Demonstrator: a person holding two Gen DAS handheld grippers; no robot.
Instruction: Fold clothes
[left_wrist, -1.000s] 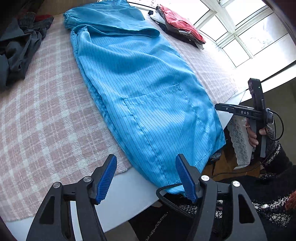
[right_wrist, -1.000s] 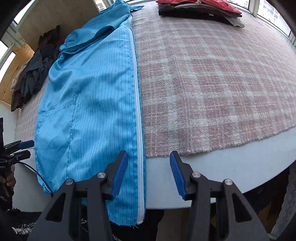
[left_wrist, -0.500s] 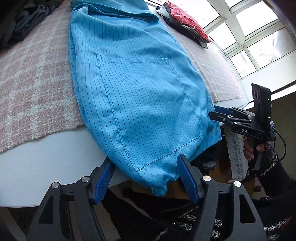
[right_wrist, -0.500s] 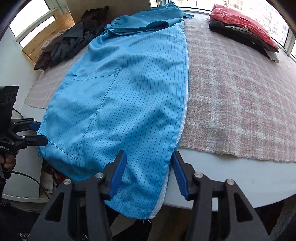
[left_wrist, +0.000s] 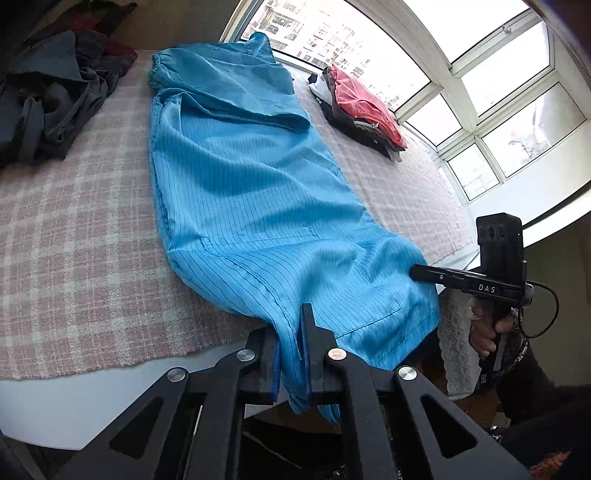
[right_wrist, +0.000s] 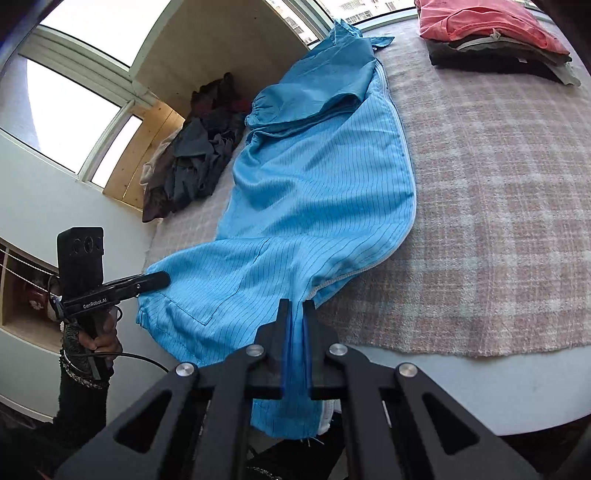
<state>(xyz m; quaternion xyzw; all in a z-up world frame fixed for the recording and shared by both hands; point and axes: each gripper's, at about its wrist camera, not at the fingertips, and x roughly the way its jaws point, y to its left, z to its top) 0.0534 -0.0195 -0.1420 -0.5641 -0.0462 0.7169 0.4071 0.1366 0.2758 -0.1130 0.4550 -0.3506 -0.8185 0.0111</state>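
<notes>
We pinch the near hem of the blue garment, lying lengthwise on the desk: left gripper and right gripper fingers have just closed on it. Next, we judge, the hem goes to the far end.

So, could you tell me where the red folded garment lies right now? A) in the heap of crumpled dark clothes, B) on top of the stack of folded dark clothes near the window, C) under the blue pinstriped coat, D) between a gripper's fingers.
B: the red folded garment tops the stack of folded dark clothes near the window, apart from the blue pinstriped coat.
</notes>
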